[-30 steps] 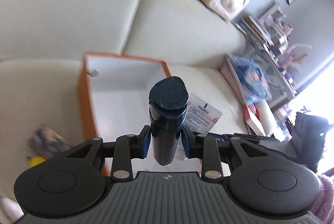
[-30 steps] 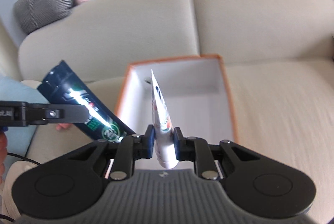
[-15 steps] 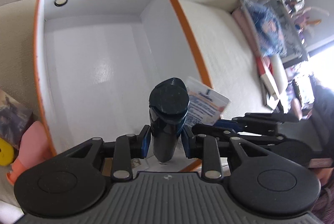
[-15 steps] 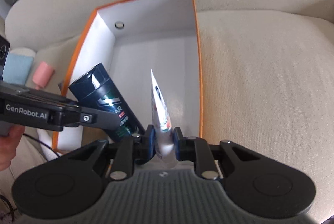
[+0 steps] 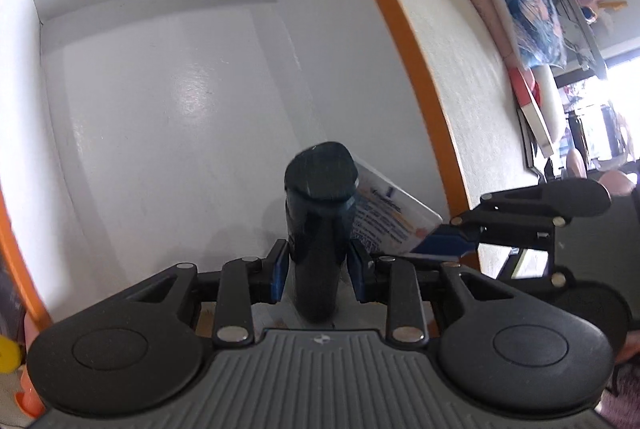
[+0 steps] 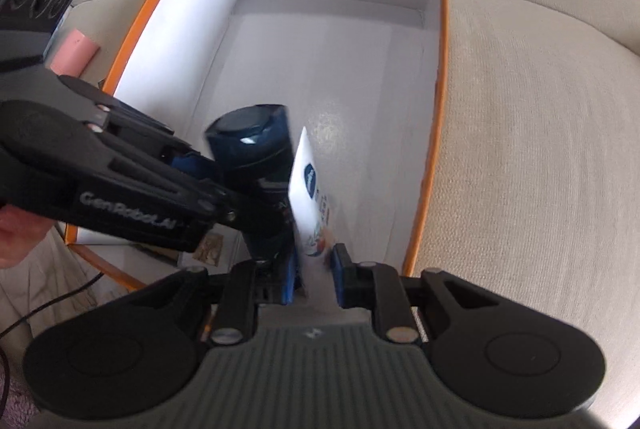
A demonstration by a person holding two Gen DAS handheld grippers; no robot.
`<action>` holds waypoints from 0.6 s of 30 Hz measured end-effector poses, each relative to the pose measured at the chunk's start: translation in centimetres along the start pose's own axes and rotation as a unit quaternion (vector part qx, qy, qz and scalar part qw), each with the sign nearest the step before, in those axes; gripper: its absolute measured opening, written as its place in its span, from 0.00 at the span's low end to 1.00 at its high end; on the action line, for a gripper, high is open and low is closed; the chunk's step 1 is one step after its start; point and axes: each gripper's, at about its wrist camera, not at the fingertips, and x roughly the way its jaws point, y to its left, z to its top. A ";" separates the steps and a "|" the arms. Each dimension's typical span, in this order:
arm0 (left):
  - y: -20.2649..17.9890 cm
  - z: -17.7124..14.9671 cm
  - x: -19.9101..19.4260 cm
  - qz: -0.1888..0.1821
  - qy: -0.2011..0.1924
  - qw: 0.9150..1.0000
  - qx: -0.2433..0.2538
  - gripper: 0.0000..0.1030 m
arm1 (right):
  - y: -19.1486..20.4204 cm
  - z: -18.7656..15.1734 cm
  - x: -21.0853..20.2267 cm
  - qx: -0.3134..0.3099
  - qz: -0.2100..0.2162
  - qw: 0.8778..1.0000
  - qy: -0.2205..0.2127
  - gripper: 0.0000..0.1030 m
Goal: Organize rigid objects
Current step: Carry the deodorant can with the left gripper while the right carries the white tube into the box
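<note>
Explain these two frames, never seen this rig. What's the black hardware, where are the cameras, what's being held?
No robot arm here: a person holds a two-finger gripper in each hand, and each gripper carries a fisheye camera looking forward along its fingers. The black shape at the bottom of each picture is that gripper's own body.

Left wrist view: the left gripper is shut on a dark blue bottle. The right gripper comes in from the side.

Right wrist view: the right gripper is shut on a white tube, seen nearly edge-on. The left gripper reaches in beside it.

Both are held close together over an orange box with a white inside, which sits on a beige sofa. A pink object lies outside the box.
</note>
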 end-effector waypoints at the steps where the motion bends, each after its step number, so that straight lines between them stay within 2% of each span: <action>1: 0.1 0.3 0.4 0.002 0.001 1.000 -0.006 0.34 | 0.0 0.3 0.2 0.000 -0.003 1.000 -0.002 0.19; 8: 0.8 1.0 2.1 0.007 0.008 0.999 -0.030 0.34 | 1.6 1.5 1.5 -0.027 -0.049 0.998 -0.004 0.18; 12: 1.6 1.0 2.4 0.004 0.015 0.999 -0.047 0.35 | 1.4 1.5 1.3 -0.033 -0.030 0.999 0.023 0.18; 15: 2.0 0.6 3.0 0.022 0.022 0.998 -0.047 0.36 | 1.0 1.3 1.0 -0.039 -0.025 0.998 0.042 0.18; 18: 2.0 0.1 2.6 0.021 0.012 0.999 -0.045 0.44 | 1.2 1.0 1.0 -0.053 -0.025 0.997 0.059 0.18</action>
